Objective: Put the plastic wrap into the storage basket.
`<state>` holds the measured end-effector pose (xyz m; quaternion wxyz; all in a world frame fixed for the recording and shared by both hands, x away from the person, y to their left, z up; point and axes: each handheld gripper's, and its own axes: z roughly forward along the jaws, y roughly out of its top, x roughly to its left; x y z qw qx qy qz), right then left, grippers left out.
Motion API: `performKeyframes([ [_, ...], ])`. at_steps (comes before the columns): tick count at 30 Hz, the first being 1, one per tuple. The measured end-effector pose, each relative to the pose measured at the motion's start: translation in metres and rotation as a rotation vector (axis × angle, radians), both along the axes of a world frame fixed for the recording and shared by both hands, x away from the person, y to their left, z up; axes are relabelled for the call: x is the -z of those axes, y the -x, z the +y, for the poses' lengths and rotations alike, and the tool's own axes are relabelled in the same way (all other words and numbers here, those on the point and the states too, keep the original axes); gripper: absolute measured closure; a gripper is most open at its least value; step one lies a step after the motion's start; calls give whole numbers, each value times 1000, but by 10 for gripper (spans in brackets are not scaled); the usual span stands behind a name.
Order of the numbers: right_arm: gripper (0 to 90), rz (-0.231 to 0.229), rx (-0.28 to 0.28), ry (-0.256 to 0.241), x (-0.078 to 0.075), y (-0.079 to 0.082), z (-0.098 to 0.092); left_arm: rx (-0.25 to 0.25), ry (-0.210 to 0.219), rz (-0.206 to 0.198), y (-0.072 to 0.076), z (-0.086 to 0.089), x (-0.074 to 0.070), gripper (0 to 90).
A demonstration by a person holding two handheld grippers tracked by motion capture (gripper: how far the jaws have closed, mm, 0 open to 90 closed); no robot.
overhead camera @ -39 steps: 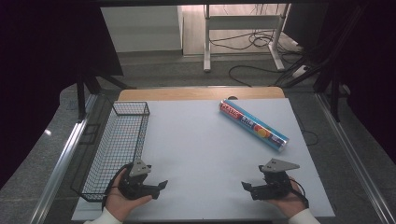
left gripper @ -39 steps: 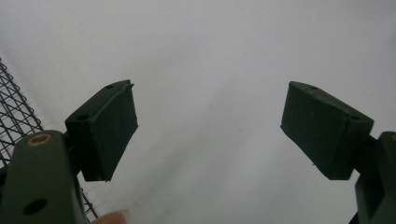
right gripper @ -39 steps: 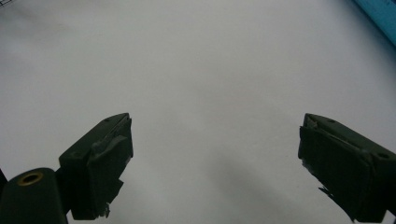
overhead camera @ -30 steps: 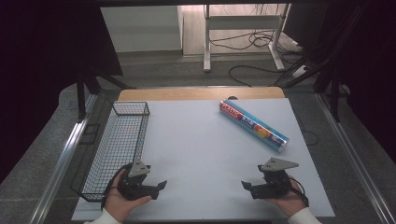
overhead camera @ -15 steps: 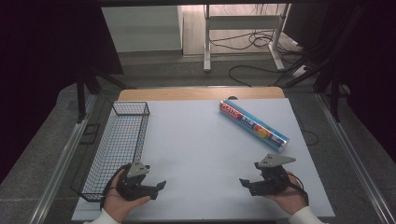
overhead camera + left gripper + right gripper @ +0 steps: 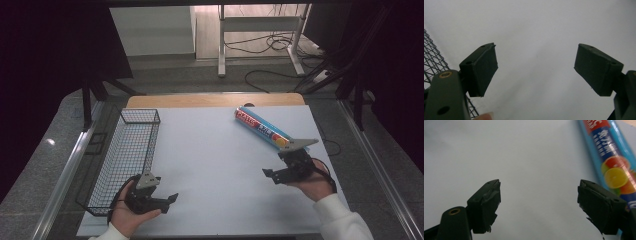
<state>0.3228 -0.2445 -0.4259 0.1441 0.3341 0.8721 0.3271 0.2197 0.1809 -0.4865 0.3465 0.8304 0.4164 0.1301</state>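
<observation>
blue roll (image 6: 261, 127) lies beside the right tool (image 6: 537, 205), jaws apart (left tool (image 6: 535, 70) likewise), its fruit print plain up close.

A pale, plain surface (image 6: 215, 165) with a bare wooden strip along its far edge carries two things. A black wire basket (image 6: 125, 155) stands lengthwise along the left edge. A blue printed roll (image 6: 260, 127) lies slantwise at the far right, well apart from the basket.

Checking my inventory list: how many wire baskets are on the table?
1. The wire basket stands along the table's left edge, just beyond the left gripper. None appears hidden.
</observation>
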Motion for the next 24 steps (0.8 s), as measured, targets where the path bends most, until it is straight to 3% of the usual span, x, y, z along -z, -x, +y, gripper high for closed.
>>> performKeyframes([
  [9,193,12,36,98,-2,-57,0,-6,5,0,0,3,0,189],
  [13,191,29,57,117,0,-79,-3,-3,4,4,-1,3,1,189],
  [18,189,40,70,131,1,-93,-4,-7,7,5,-1,3,2,189],
  [24,171,67,100,190,12,-116,-8,-3,3,8,-1,2,2,189],
])
